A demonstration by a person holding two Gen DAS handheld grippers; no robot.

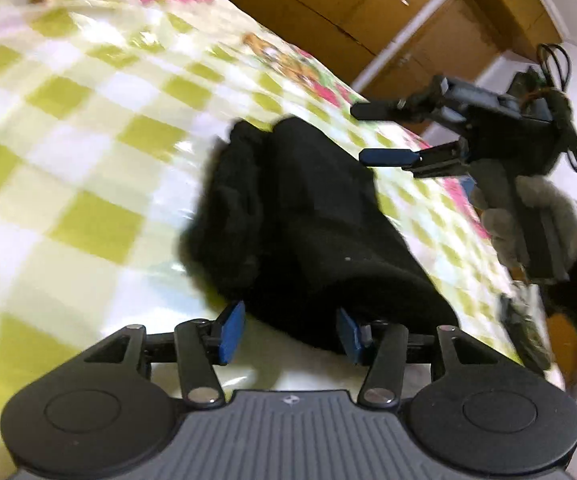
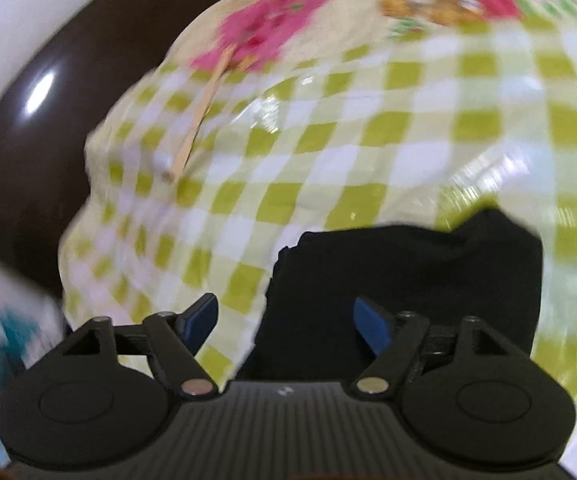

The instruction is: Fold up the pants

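Your left gripper (image 1: pixel 288 334) is released, its pads clear of the pants (image 1: pixel 300 220); these lie folded on the checked cloth (image 1: pixel 88 120) just ahead of it; your right gripper (image 2: pixel 288 322) stands wide with nothing clamped, pants (image 2: pixel 408 280) ahead and right; no legible writing.

A: What colour are the pants (image 1: pixel 308 216) you've got there?

B: Plain black, no pattern.

A: And the cloth (image 1: pixel 88 128) under them?

B: Your cloth is checked in yellow-green, white and pale cream, with pink flowers and an orange-brown figure along its edge.

A: Your pads (image 1: pixel 230 332)?

B: Blue, on black gripper frames. Your glove (image 1: pixel 544 208) is grey, the cupboard (image 1: pixel 368 4) behind is brown wood.
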